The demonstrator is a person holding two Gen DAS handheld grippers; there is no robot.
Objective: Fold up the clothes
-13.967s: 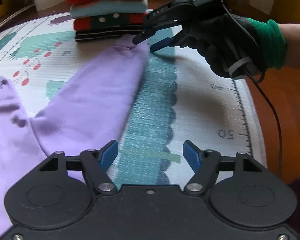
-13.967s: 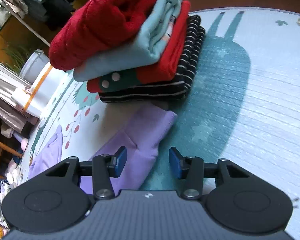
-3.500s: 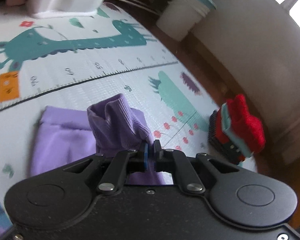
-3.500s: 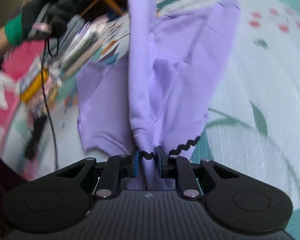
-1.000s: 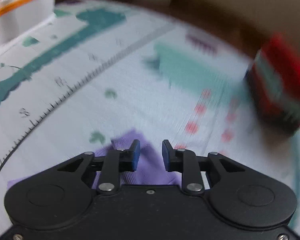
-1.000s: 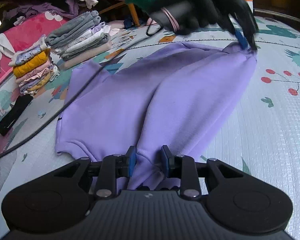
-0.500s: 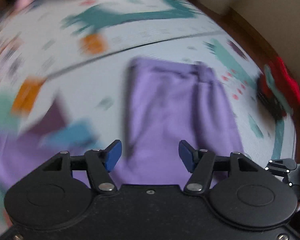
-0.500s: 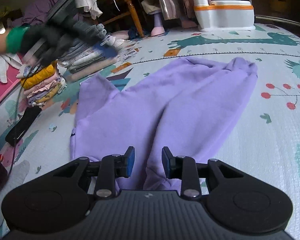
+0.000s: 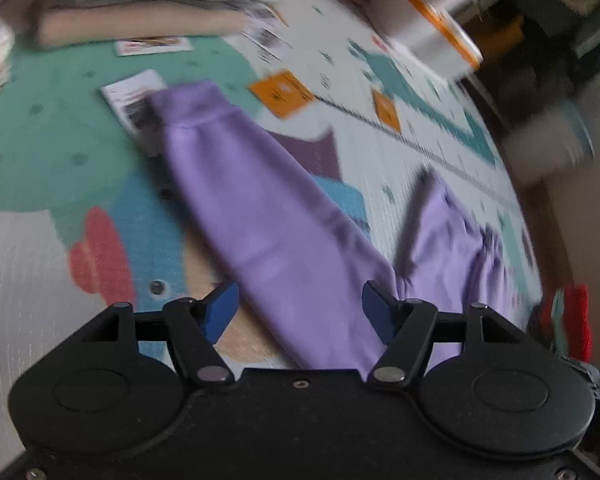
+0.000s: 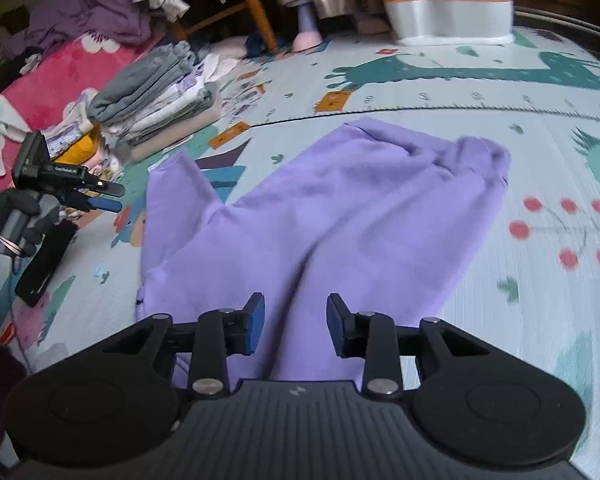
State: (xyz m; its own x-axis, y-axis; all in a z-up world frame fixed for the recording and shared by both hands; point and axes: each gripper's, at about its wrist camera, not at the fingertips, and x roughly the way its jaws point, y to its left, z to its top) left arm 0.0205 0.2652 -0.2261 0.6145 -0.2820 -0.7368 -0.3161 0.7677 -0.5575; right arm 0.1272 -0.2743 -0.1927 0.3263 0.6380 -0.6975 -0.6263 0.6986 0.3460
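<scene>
Over the play mat (image 10: 540, 320), both claws gape empty above the purple garment (image 10: 340, 216).

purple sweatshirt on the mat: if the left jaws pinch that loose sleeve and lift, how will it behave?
Likely floppy: the purple sweatshirt lies limp with soft creases, so the sleeve should drape and trail from one pinch. Probably light; it looks like thin knit lying flat on the play mat. The cuff looks thicker, perhaps a surer grip. The left gripper is open above the sleeve.

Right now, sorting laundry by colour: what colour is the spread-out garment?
Plain lilac purple garment, clearest in the right wrist view.
</scene>
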